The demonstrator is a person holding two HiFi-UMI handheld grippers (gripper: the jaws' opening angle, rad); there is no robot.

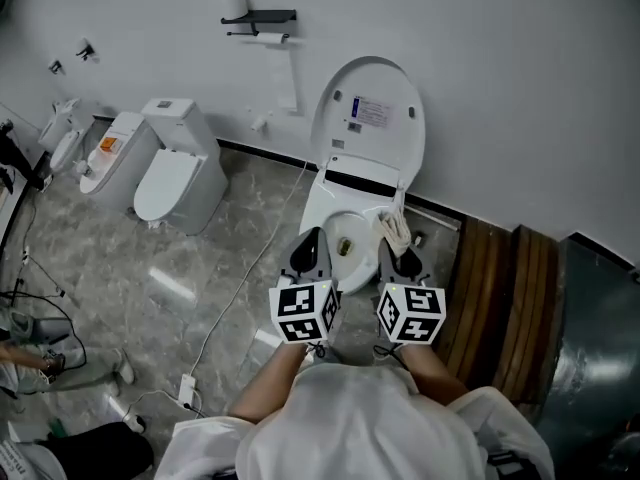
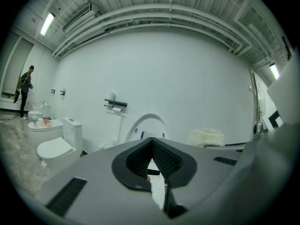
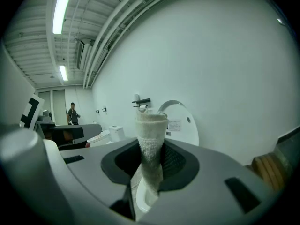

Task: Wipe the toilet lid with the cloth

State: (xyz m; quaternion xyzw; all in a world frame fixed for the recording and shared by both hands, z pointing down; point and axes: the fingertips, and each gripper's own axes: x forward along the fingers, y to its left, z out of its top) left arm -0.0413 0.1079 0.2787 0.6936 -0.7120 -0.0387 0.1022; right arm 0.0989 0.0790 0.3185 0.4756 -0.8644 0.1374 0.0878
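Observation:
The white toilet stands against the wall with its lid (image 1: 368,118) raised upright and the bowl (image 1: 345,236) uncovered. My right gripper (image 1: 400,258) hovers over the bowl's right rim, shut on a pale knitted cloth (image 1: 393,230). In the right gripper view the cloth (image 3: 151,144) stands pinched between the dark pads, with the lid (image 3: 183,123) behind it. My left gripper (image 1: 308,253) hangs over the bowl's left rim, shut and holding nothing. In the left gripper view its pads (image 2: 164,159) meet, the lid (image 2: 147,125) shows beyond, and the cloth (image 2: 206,137) is off to the right.
Two more white toilets (image 1: 178,173) (image 1: 112,153) stand to the left along the wall. A paper holder (image 1: 258,18) hangs on the wall. A white cable (image 1: 240,288) runs over the marble floor. Wooden planks (image 1: 500,298) lie to the right. A person (image 2: 24,90) stands far off.

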